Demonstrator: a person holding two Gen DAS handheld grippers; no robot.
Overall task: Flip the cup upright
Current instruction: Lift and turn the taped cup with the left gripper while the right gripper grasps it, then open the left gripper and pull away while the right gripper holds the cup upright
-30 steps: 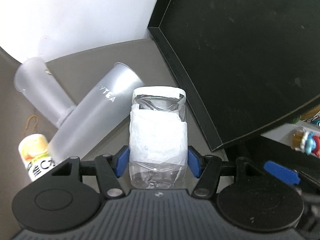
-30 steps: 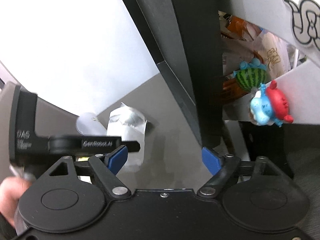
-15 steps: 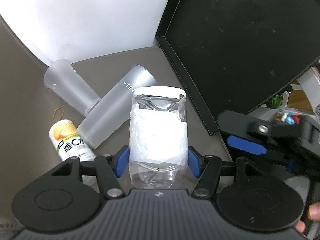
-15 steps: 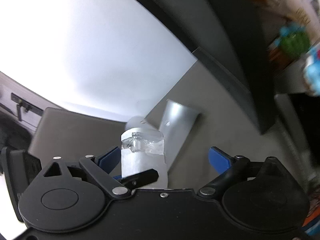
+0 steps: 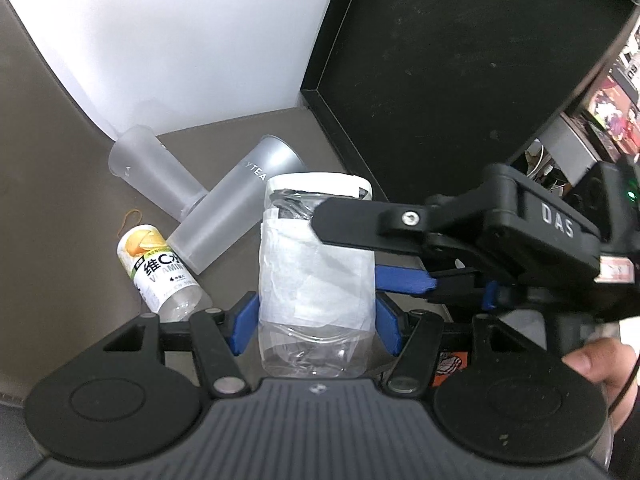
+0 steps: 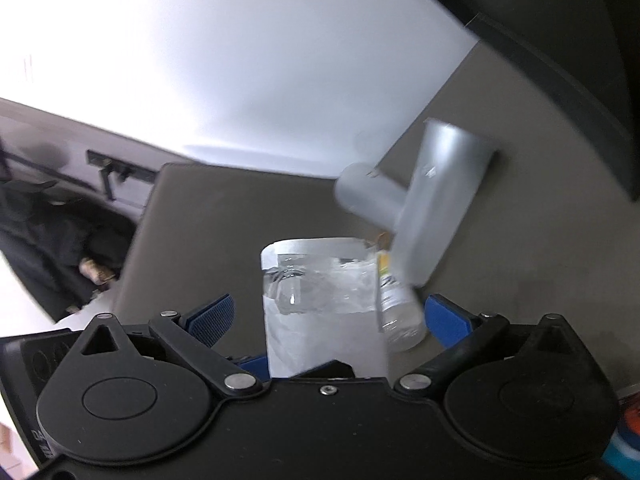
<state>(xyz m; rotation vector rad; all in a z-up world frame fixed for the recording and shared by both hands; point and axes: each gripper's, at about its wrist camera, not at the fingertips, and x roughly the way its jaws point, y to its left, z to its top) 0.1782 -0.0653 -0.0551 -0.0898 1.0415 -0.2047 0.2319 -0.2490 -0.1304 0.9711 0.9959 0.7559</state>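
A clear plastic cup (image 5: 316, 280) wrapped in white paper is held upright in my left gripper (image 5: 316, 320), whose blue pads press its two sides. My right gripper (image 6: 328, 320) is open, its jaws wide on either side of the same cup (image 6: 324, 312). In the left wrist view one right finger (image 5: 352, 220) crosses in front of the cup's upper part and a blue pad (image 5: 404, 280) lies beside its right side. I cannot tell whether it touches.
Two frosted cups (image 5: 236, 220) (image 5: 156, 172) lie on their sides on the grey table (image 5: 60, 220), one nested into the other. A small vitamin bottle (image 5: 160, 272) lies beside them. A black panel (image 5: 460, 80) stands at the right, a white wall behind.
My right gripper has swung in from the right and now straddles the held cup. My left gripper has kept its hold while tilting, so more of the table shows.
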